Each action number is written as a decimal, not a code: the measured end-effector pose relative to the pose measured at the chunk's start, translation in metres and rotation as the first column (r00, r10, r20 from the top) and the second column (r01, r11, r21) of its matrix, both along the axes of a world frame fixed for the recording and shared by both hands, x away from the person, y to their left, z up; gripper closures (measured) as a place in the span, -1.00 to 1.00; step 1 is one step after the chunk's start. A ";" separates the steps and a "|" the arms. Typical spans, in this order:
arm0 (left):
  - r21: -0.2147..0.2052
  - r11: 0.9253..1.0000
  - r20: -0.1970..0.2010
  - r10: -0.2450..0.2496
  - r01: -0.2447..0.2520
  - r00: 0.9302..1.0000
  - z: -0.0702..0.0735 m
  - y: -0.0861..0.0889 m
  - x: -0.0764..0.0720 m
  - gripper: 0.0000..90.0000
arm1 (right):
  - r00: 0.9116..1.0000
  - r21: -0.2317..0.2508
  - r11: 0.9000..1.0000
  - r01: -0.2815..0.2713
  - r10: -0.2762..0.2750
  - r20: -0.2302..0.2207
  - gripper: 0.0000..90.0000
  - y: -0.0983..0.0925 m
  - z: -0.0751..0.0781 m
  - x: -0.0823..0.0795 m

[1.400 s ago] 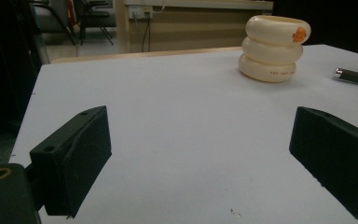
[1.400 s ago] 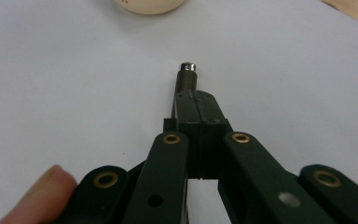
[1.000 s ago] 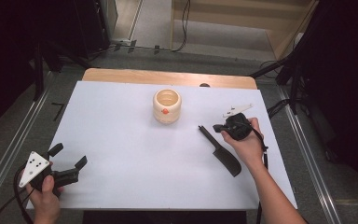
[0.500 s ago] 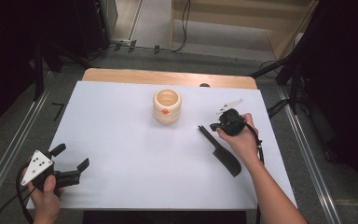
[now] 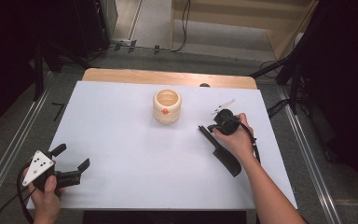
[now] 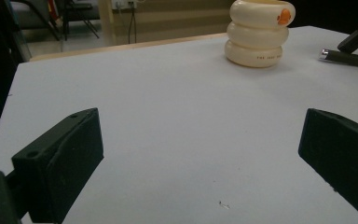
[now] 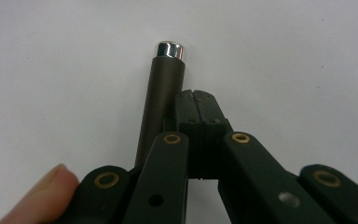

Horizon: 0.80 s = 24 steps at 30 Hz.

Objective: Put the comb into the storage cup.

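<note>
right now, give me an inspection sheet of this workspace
surface: white table top, bare around the items
job's things: black spatula lying flat, silver-capped handle end by the right claw; cream ringed cup upright, apart from it
clutter: nothing seen
grippers: left claw open, holding nothing, near the front left corner; right claw shut, beside the spatula handle, not around it
cables: one trails from each claw
surroundings: wooden table edge, grey floor, dark stands

1. Left gripper [image 5: 70, 163] sits low at the table's near left corner, jaws spread wide, held in the left hand [image 5: 44, 196].
2. Right gripper [image 5: 205, 128] near the table's right edge, jaws pressed together, forearm angled in from below.
</note>
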<state>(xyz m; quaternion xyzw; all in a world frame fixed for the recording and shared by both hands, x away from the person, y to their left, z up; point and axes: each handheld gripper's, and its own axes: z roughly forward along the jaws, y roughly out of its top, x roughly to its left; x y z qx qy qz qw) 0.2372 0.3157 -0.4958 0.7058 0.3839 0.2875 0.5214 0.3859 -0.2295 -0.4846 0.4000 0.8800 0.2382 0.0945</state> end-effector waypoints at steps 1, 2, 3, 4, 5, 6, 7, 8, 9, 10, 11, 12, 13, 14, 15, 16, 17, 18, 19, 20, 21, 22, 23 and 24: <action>0.000 1.000 0.000 0.000 0.000 1.000 0.000 0.000 0.000 -1.00 | 1.000 -0.005 1.000 -0.003 0.003 0.002 0.96 0.000 -0.001 0.001; -0.001 1.000 -0.001 0.001 -0.001 1.000 0.000 0.000 0.000 -1.00 | 1.000 -0.004 1.000 -0.003 0.003 -0.001 0.96 0.001 -0.002 0.001; 0.000 1.000 0.000 0.002 -0.002 1.000 0.000 0.000 0.000 -1.00 | 1.000 -0.007 1.000 -0.005 0.005 -0.002 0.96 0.001 -0.002 0.001; 0.002 1.000 0.000 0.002 -0.002 1.000 0.000 0.000 0.000 -1.00 | 1.000 -0.011 1.000 -0.005 0.005 -0.005 0.96 0.002 -0.003 0.001; 0.002 1.000 -0.001 0.002 -0.002 1.000 0.000 0.000 0.000 -1.00 | 1.000 -0.010 1.000 -0.005 0.005 -0.005 0.96 0.003 -0.004 0.002; 0.002 1.000 -0.001 0.002 -0.002 1.000 0.000 0.000 0.000 -1.00 | 1.000 -0.012 1.000 -0.009 0.009 -0.005 0.96 0.003 -0.004 0.002; 0.002 1.000 -0.001 0.002 -0.002 1.000 0.000 0.000 0.000 -1.00 | 1.000 -0.011 1.000 -0.009 0.009 -0.004 0.96 0.003 -0.004 0.002; 0.002 1.000 -0.001 0.001 -0.001 1.000 0.000 -0.001 0.000 -1.00 | 1.000 -0.014 1.000 -0.014 0.014 -0.002 0.96 0.003 -0.004 0.002; 0.001 1.000 -0.001 0.001 -0.001 1.000 0.000 -0.001 0.000 -1.00 | 1.000 -0.010 1.000 -0.014 0.014 -0.001 0.96 0.004 -0.005 0.001; 0.001 1.000 -0.001 0.001 -0.001 1.000 0.000 -0.001 0.000 -1.00 | 1.000 -0.010 1.000 -0.014 0.014 -0.003 0.96 0.005 -0.005 0.001; 0.003 1.000 -0.002 0.002 -0.002 1.000 0.000 -0.001 0.001 -1.00 | 1.000 -0.010 1.000 -0.022 0.022 -0.002 0.96 0.005 -0.004 0.000; 0.005 1.000 -0.003 0.004 -0.004 1.000 0.000 -0.001 0.001 -1.00 | 1.000 -0.010 1.000 -0.028 0.028 -0.001 0.96 0.006 -0.004 -0.001; 0.008 1.000 -0.006 0.008 -0.008 1.000 0.000 -0.002 0.001 -1.00 | 0.999 -0.007 0.999 -0.033 0.033 0.003 0.96 0.007 -0.004 -0.001; 0.008 1.000 -0.006 0.009 -0.009 1.000 0.000 -0.002 0.001 -1.00 | 0.999 -0.008 0.999 -0.036 0.036 0.002 0.96 0.007 -0.004 -0.002; 0.005 1.000 -0.004 0.007 -0.007 1.000 0.000 -0.001 0.001 -1.00 | 0.999 -0.008 0.999 -0.043 0.043 0.003 0.96 0.007 -0.004 -0.002; 0.004 1.000 -0.002 0.004 -0.004 1.000 0.000 -0.001 0.000 -1.00 | 0.999 -0.010 0.999 -0.047 0.047 0.002 0.96 0.008 -0.004 -0.003; 0.003 1.000 -0.002 0.002 -0.002 1.000 0.000 -0.001 0.000 -1.00 | 0.998 -0.012 0.998 -0.055 0.055 0.004 0.96 0.008 -0.003 -0.003; 0.002 1.000 -0.001 0.001 0.000 1.000 0.000 -0.001 0.000 -1.00 | 0.998 -0.012 0.998 -0.057 0.057 0.004 0.96 0.008 -0.003 -0.004; 0.003 1.000 -0.002 0.000 0.000 1.000 0.000 0.000 0.000 -1.00 | 0.998 -0.006 0.998 -0.058 0.058 0.001 0.96 0.009 -0.003 -0.005; 0.003 1.000 -0.003 -0.002 0.002 1.000 0.000 -0.001 0.000 -1.00 | 0.998 -0.007 0.998 -0.063 0.063 0.000 0.95 0.009 -0.003 -0.006; 0.004 1.000 -0.003 -0.004 0.004 1.000 0.000 -0.001 0.000 -1.00 | 0.998 -0.001 0.998 -0.069 0.069 -0.001 0.96 0.009 -0.002 -0.007; 0.006 1.000 -0.003 -0.005 0.005 1.000 0.000 -0.001 0.000 -1.00 | 0.997 -0.001 0.997 -0.076 0.076 -0.004 0.96 0.009 -0.002 -0.007; 0.009 1.000 -0.003 -0.007 0.007 1.000 0.000 -0.001 0.000 -1.00 | 0.997 -0.003 0.997 -0.081 0.081 -0.005 0.96 0.010 -0.002 -0.008; 0.009 1.000 -0.004 -0.008 0.008 1.000 0.000 -0.001 0.000 -1.00 | 0.996 -0.004 0.996 -0.088 0.088 -0.005 0.96 0.010 -0.001 -0.009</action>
